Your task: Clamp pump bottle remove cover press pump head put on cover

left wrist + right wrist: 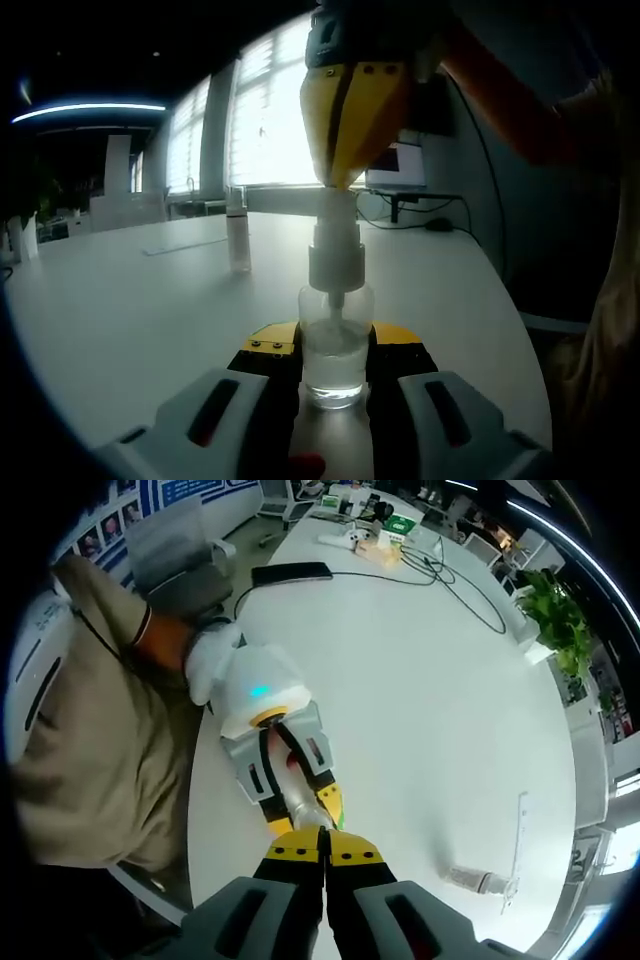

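A clear pump bottle (pixel 333 372) with a white pump head (pixel 335 255) stands on the white table (pixel 130 320), and my left gripper (pixel 335 350) is shut on its body. My right gripper (pixel 338 182) comes down from above with its yellow jaws shut, tips resting on top of the pump head. The clear cover (pixel 237 232) stands upright on the table, behind and to the left of the bottle. In the right gripper view, looking down, my right gripper (pixel 323 858) sits directly over the bottle (pixel 300 802) held by the left gripper (pixel 306 818). The cover (pixel 476 881) is off to the right.
A clear ruler-like strip (pixel 518 848) lies beside the cover. At the far end are a black flat device (pixel 292 572), cables (pixel 440 575) and small items, with a plant (pixel 555 615) beyond the table edge. The person's sleeve (pixel 90 710) and a chair (pixel 180 555) are at the near side.
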A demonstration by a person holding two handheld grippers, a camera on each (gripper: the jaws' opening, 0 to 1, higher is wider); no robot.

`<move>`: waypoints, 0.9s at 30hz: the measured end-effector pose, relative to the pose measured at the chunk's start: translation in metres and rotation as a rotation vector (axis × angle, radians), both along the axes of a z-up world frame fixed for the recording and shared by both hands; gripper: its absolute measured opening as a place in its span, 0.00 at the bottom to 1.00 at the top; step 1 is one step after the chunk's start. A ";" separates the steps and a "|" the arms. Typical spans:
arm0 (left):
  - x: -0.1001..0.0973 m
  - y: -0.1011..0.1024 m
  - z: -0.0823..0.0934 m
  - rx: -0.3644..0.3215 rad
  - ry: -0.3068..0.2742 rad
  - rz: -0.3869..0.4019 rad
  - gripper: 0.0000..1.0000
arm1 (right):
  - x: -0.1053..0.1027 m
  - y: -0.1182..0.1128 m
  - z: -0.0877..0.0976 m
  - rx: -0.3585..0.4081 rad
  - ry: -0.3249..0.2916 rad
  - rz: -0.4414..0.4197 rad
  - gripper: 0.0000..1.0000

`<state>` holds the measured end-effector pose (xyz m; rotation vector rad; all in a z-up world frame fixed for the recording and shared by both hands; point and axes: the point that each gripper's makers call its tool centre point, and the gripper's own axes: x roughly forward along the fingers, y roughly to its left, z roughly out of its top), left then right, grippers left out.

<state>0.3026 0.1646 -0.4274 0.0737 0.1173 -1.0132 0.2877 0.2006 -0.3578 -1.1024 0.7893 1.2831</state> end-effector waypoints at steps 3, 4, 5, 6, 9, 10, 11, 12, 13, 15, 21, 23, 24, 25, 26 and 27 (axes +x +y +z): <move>0.000 0.000 0.001 0.000 0.000 0.000 0.16 | 0.000 0.000 0.000 -0.001 0.001 0.000 0.00; 0.000 -0.001 0.001 0.000 0.001 0.000 0.16 | 0.000 0.000 0.000 -0.001 0.001 0.000 0.00; 0.000 -0.001 0.001 0.000 0.001 0.000 0.16 | 0.000 0.000 0.000 -0.002 0.000 0.000 0.00; -0.001 -0.001 0.001 0.000 0.000 0.000 0.16 | 0.000 0.000 0.000 -0.003 0.000 0.000 0.00; -0.002 -0.002 0.001 0.001 0.000 0.000 0.16 | -0.001 0.000 0.000 -0.008 0.001 -0.001 0.00; -0.003 -0.002 0.001 0.001 0.000 0.000 0.16 | 0.000 0.000 0.000 -0.009 0.001 0.000 0.00; -0.003 -0.002 0.002 0.001 -0.001 0.000 0.16 | -0.001 0.000 0.000 -0.011 0.001 0.001 0.00; -0.004 -0.003 0.002 0.002 -0.002 0.000 0.16 | -0.001 0.000 -0.002 -0.015 0.001 0.005 0.00; -0.005 -0.003 0.002 0.001 -0.001 0.000 0.16 | -0.001 0.001 -0.002 -0.017 0.003 0.006 0.00; -0.005 -0.003 0.002 0.001 0.000 0.000 0.16 | -0.001 0.000 -0.002 -0.022 0.006 0.002 0.00; -0.004 -0.003 0.001 0.000 0.001 -0.001 0.16 | 0.000 0.001 -0.005 -0.037 0.010 0.001 0.00; -0.004 -0.003 0.001 0.001 0.001 0.000 0.16 | 0.000 0.001 -0.005 -0.037 0.016 -0.009 0.00; -0.003 -0.003 0.001 0.001 0.000 -0.001 0.16 | -0.001 0.000 -0.005 -0.037 0.017 -0.010 0.00; -0.003 -0.003 0.001 0.001 0.000 -0.001 0.16 | -0.001 0.000 -0.005 -0.038 0.017 -0.011 0.00; -0.003 -0.003 0.001 0.001 0.000 -0.001 0.16 | -0.001 0.000 -0.006 -0.039 0.018 -0.012 0.00; -0.003 -0.003 0.001 0.001 0.000 -0.001 0.16 | -0.001 0.000 -0.006 -0.039 0.019 -0.013 0.00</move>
